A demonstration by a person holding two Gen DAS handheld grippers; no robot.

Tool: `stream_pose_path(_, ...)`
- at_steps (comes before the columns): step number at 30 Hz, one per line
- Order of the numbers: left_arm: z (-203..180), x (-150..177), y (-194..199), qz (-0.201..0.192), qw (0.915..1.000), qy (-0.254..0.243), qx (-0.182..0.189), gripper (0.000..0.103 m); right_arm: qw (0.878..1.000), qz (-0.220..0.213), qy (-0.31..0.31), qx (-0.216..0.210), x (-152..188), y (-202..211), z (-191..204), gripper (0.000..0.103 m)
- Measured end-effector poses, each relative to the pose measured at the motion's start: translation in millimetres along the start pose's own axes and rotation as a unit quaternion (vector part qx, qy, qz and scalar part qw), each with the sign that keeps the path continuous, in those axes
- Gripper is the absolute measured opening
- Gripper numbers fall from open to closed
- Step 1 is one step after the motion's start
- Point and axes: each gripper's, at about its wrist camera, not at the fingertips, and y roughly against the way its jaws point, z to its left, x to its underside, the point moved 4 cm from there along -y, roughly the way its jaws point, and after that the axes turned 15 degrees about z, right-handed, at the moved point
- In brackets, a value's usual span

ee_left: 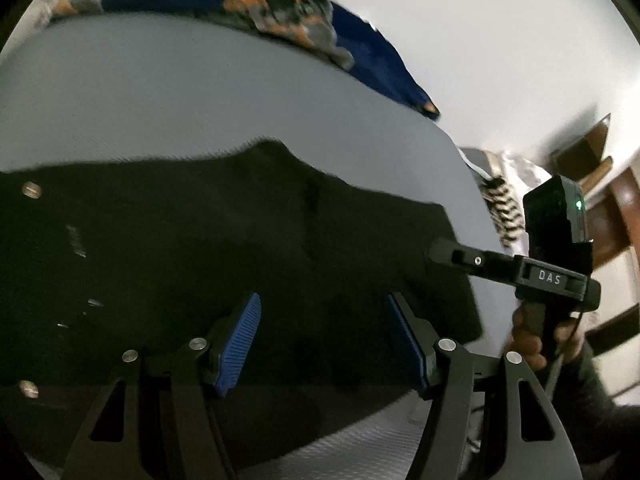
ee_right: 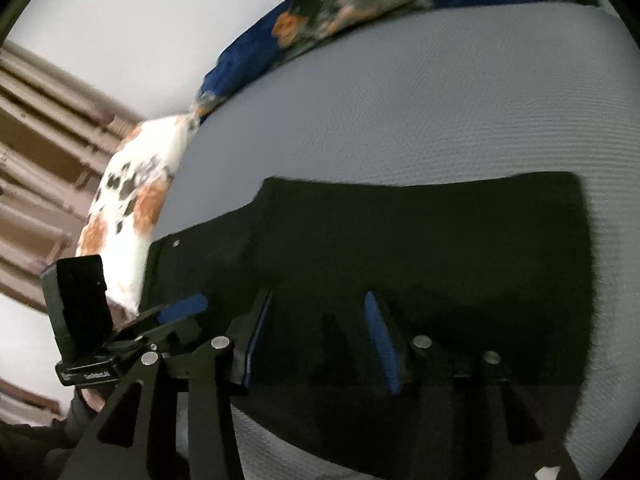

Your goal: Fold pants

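Black pants (ee_left: 208, 248) lie flat on a grey bed sheet (ee_left: 168, 92), with metal buttons near the left edge in the left wrist view. They also show in the right wrist view (ee_right: 420, 240), folded into a rough rectangle. My left gripper (ee_left: 322, 344) is open, its blue pads (ee_left: 238, 344) spread just above the pants. My right gripper (ee_right: 320, 340) is open over the near edge of the pants. The right gripper also shows in the left wrist view (ee_left: 440, 254), at the pants' right edge. The left gripper also shows at the left of the right wrist view (ee_right: 180, 312).
A blue blanket with orange and grey print (ee_left: 280, 12) lies along the far side of the bed, also in the right wrist view (ee_right: 320, 12). A white pillow with orange and black spots (ee_right: 128, 200) sits at the left. Wooden furniture (ee_left: 600, 208) stands beyond the bed.
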Motion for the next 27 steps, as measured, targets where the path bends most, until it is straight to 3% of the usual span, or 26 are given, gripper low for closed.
stream_pose_path(8, -1.7, -11.2, -30.2, 0.062, 0.9930, 0.040, 0.093, 0.059, 0.997, -0.056, -0.059, 0.007, 22.5, 31.0, -27.8, 0.049)
stream_pose_path(15, 3.4, -23.7, -56.8, 0.094, 0.9879, 0.067, 0.104, 0.056, 0.992, -0.098, -0.083, -0.011, 26.8, 43.6, -32.8, 0.049)
stream_pose_path(22, -8.5, -35.9, -73.4, 0.097, 0.9842, 0.069, 0.132, 0.054, 0.987, -0.127, -0.097, -0.016, 26.6, 50.7, -46.5, 0.051)
stream_pose_path(24, -13.5, -37.1, -76.0, 0.100, 0.9842, 0.062, 0.133, 0.050, 0.986, -0.125, -0.107, -0.019, 27.7, 49.5, -54.2, 0.051)
stream_pose_path(26, -17.1, -39.6, -83.7, 0.107, 0.9837, 0.061, 0.131, 0.031, 0.985, -0.125, -0.115, -0.018, 29.1, 48.9, -60.8, 0.051)
stream_pose_path(27, -17.5, -40.0, -87.6, 0.110, 0.9833, 0.064, 0.131, 0.028, 0.985, -0.125, -0.118, -0.015, 29.4, 48.9, -63.1, 0.051)
